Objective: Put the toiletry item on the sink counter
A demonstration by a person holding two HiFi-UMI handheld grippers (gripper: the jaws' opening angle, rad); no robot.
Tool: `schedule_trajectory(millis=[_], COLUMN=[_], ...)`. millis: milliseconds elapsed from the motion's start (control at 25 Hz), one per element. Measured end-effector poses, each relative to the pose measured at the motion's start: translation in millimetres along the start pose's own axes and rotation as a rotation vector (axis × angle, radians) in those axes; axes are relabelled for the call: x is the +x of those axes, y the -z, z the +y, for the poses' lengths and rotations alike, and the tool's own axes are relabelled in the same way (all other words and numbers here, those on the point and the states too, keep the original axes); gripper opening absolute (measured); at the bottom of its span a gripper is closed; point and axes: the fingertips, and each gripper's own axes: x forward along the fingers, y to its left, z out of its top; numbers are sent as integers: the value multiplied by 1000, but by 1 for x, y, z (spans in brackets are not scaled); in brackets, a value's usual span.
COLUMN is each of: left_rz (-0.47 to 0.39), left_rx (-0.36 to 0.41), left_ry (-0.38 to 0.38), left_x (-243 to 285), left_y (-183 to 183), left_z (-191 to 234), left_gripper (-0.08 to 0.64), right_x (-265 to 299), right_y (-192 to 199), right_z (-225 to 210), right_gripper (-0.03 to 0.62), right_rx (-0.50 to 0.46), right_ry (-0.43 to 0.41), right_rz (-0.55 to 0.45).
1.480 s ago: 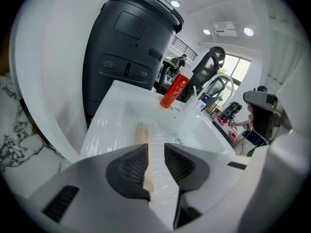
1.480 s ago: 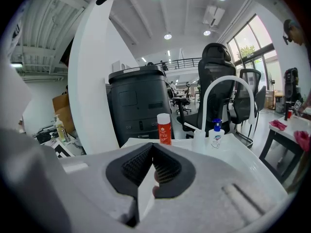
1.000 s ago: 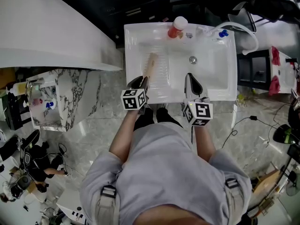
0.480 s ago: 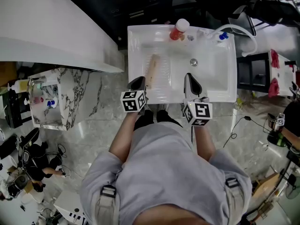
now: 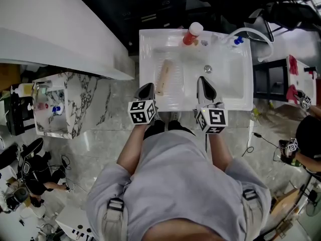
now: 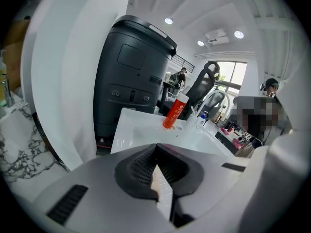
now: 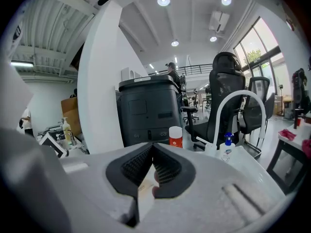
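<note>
The toiletry item (image 5: 163, 77) is a long tan tube with a smooth skin. It lies flat on the white sink counter (image 5: 150, 49), on the left part with little ridges in it. One end points at the back wall and the other at the person.

The left gripper (image 5: 148, 88) sits just in front of the tube's near end and is not touching it. In the left gripper view its two dark jaws are pressed together at the tips, with nothing held between them. The jaw pads are bumpy, with many tiny ribs. In the thin gap below the tips you can see a bit of tan and the white ridged counter behind.

The right gripper (image 5: 203, 82) hangs over the front edge of the basin. Its jaws are closed tip to tip too, and they hold nothing.

At the back of the counter stands a round red bottle (image 5: 191, 33) with a white cap. Off to the right is a small bottle with a blue top (image 5: 237, 39), next to a bent white tap (image 7: 239, 93) (it curves like a hoop). A shiny round drain (image 5: 207, 69) sits in the smooth white basin. A big dark plastic bin (image 6: 129, 76) stands behind the sink.
</note>
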Motion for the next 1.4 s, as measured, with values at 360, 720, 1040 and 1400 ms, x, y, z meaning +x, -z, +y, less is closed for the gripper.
schedule_trajectory(millis=[360,720,1040,1400], left_rz=[-78,-155,-247,-322], left_rx=[10,29,34,96], left_ry=[-10,-20,-18,-30], left_x=[-21,-39,-57,-76], left_y=[-28,-54,-87,-116], left_z=[-3,-9,-15,-23], left_gripper=[6,6,6,6], right_x=[0,-3,-2,-6], right_y=[-12,-25,-39,-51], right_z=[10,12,16,13], right_gripper=[5,5,5,5], right_rx=[-17,-15,-34,-32], right_ry=[-28,-33,-44,-34], right_rz=[-17,-44,-75,-115])
